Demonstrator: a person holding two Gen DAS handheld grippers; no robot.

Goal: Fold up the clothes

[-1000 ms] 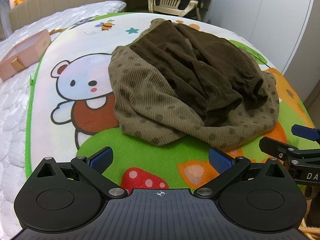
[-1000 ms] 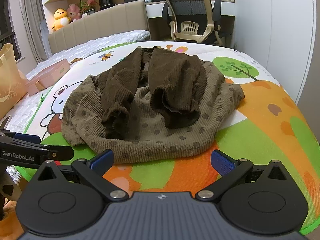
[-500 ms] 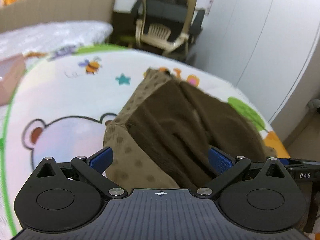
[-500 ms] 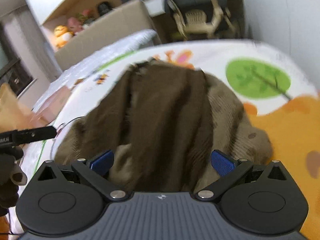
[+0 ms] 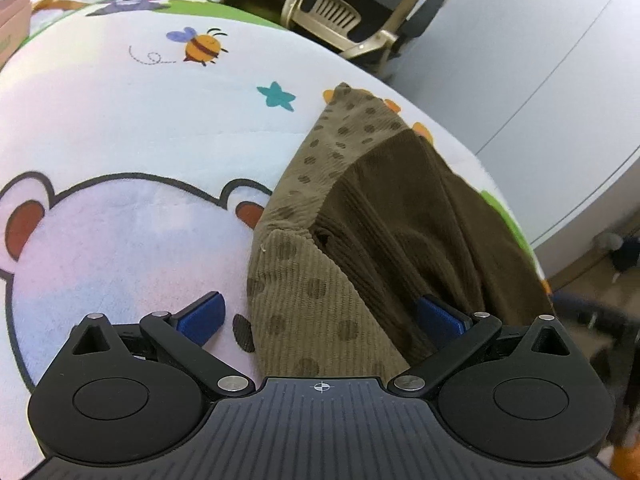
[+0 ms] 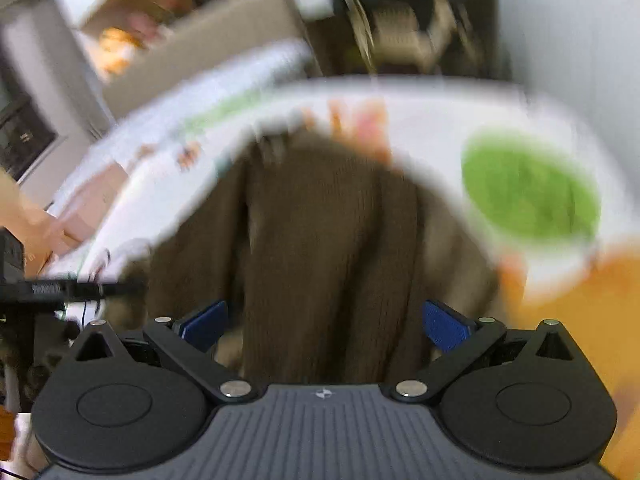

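A crumpled corduroy garment (image 5: 360,240), olive with dark dots and a plain dark-brown part, lies on a cartoon-print blanket (image 5: 140,140) on a bed. My left gripper (image 5: 320,316) is open and low over the garment's left edge, with the dotted cloth between its blue pads (image 5: 200,314). In the blurred right wrist view, my right gripper (image 6: 324,320) is open over the dark-brown cloth (image 6: 320,240), which fills the gap between its fingers. The left gripper's tip (image 6: 80,290) shows at the left edge of that view.
A beige office chair (image 5: 348,12) stands beyond the far end of the bed. A pink box (image 5: 14,20) lies at the far left on white bedding. A white wall (image 5: 540,60) runs along the right, with floor below it.
Both grippers have moved forward and down onto the garment, from the near edge of the bed to right above the cloth. Both stay open. The right wrist view is now motion-blurred.
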